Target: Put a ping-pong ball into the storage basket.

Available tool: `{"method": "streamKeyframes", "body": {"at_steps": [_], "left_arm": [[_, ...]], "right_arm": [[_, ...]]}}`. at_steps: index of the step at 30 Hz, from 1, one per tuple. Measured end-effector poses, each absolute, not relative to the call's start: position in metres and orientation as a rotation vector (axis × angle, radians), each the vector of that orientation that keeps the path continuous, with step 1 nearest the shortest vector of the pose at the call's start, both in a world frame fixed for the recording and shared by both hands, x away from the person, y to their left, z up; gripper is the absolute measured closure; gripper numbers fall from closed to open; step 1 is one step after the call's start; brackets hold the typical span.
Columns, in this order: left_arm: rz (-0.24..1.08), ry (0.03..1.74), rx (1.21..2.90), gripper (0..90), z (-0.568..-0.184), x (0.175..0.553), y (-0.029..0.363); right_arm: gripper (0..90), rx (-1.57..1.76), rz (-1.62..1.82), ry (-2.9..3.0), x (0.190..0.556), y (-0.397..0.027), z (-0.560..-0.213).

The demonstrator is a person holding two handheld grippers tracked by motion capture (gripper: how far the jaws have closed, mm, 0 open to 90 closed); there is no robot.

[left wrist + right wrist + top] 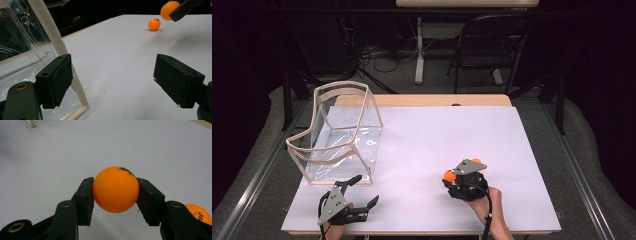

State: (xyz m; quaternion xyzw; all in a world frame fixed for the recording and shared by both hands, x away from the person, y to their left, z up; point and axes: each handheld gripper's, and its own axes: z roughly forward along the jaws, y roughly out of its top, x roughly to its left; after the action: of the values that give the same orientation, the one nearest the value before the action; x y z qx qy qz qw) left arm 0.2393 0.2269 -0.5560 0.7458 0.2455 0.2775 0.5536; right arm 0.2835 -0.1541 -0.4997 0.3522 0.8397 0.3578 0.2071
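Note:
My right gripper (451, 177) is shut on an orange ball (115, 189), its black pads pressing both sides, just above the white table sheet (437, 130). The held ball (448, 175) sits at the gripper's left tip in the high view. A second orange ball (476, 161) lies on the sheet close beside that gripper, and it appears again as a loose ball (154, 24) in the left gripper view. My left gripper (366, 190) stands open near the front left edge with nothing between its jaws, right beside a clear bag (339, 135) with beige trim.
The clear bag stands upright with its mouth open at the table's left. A wooden table edge (422, 100) runs along the back. Beyond it are a folding chair (492, 45), a table leg and cables on the floor.

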Motion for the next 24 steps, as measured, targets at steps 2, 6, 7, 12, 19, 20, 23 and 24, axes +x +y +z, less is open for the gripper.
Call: {"method": "streamKeyframes", "body": {"at_steps": [2, 6, 7, 12, 19, 20, 23, 24], "left_arm": [[0.657, 0.578, 1.760, 16.0, -0.556, 0.239, 0.228], [0.656, 0.578, 1.762, 16.0, -0.556, 0.239, 0.228], [0.655, 0.577, 1.762, 16.0, -0.556, 0.239, 0.228], [0.655, 0.576, 1.760, 16.0, -0.555, 0.239, 0.228], [0.654, 0.575, 1.760, 16.0, -0.555, 0.239, 0.228], [0.653, 0.575, 1.759, 16.0, -0.555, 0.239, 0.228], [0.653, 0.574, 1.759, 16.0, -0.555, 0.239, 0.228], [0.652, 0.574, 1.759, 16.0, -0.555, 0.239, 0.228]], "right_arm": [[50.6, 0.983, 1.005, 2.338, 0.285, -0.152, -0.499], [50.6, 0.983, 1.014, 2.336, 0.287, -0.150, -0.499], [50.6, 0.975, 1.019, 2.339, 0.288, -0.150, -0.498], [50.6, 0.976, 1.024, 2.334, 0.292, -0.145, -0.495], [50.6, 0.962, 1.015, 2.336, 0.298, -0.141, -0.493], [50.6, 0.958, 1.017, 2.337, 0.299, -0.141, -0.492], [50.6, 0.951, 1.020, 2.335, 0.301, -0.138, -0.490], [50.6, 0.948, 1.020, 2.337, 0.303, -0.136, -0.488]]}}
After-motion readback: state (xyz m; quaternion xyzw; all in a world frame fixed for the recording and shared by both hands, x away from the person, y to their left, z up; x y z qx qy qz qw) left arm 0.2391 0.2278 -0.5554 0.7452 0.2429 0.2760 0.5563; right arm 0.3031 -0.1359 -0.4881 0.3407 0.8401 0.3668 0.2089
